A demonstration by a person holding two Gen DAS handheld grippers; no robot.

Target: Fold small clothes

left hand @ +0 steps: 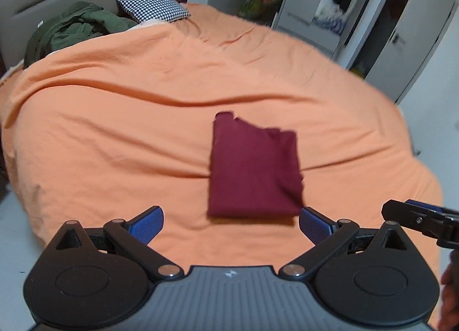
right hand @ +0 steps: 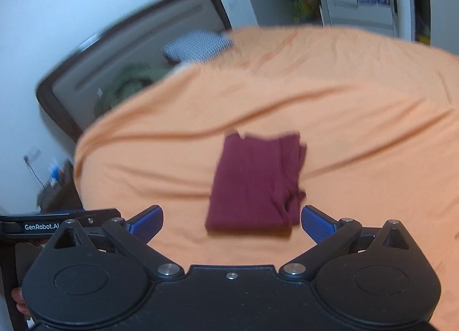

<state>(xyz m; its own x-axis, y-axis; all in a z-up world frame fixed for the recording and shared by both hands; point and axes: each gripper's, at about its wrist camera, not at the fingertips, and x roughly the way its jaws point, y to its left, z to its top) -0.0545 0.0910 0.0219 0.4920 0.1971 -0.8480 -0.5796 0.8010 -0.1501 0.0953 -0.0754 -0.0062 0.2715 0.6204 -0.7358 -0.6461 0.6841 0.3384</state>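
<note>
A: Looking through the left wrist view first. Left tongs (left hand: 231, 224) spread wide at the bottom of the frame, blue pads (left hand: 147, 226) far apart, pinching nothing.

B: And the garment?

A: Folded maroon garment (left hand: 254, 170) lying flat on the orange bedspread (left hand: 114, 130), just right of the frame's centre, a compact rectangle with ragged layered edges along its top and right side. Near edge just above the gap between the pads, nearer the right pad; touching or not, cannot tell.

B: Anything else there?

A: Part of the right tongs (left hand: 421, 216) poking in at the right edge, blurred; spread or pressed together, cannot tell from here. Green clothing (left hand: 77, 26) heaped at upper left, a houndstooth pillow (left hand: 153, 9) beside it, an open wardrobe (left hand: 344, 1) at upper right.

B: Switching to the right wrist view.

A: Right tongs (right hand: 231, 223) spread wide as well, empty, at the bottom of the frame. Same maroon garment (right hand: 255, 181) at centre on the bedspread (right hand: 358, 101), near edge just above the gap between the pads. Left tool body labelled "GenRobot.AI" at lower left. Whole picture motion-blurred; headboard (right hand: 129, 52) tilted at upper left, pillow (right hand: 198, 45) and green clothing (right hand: 132, 81) in front of it.
</note>
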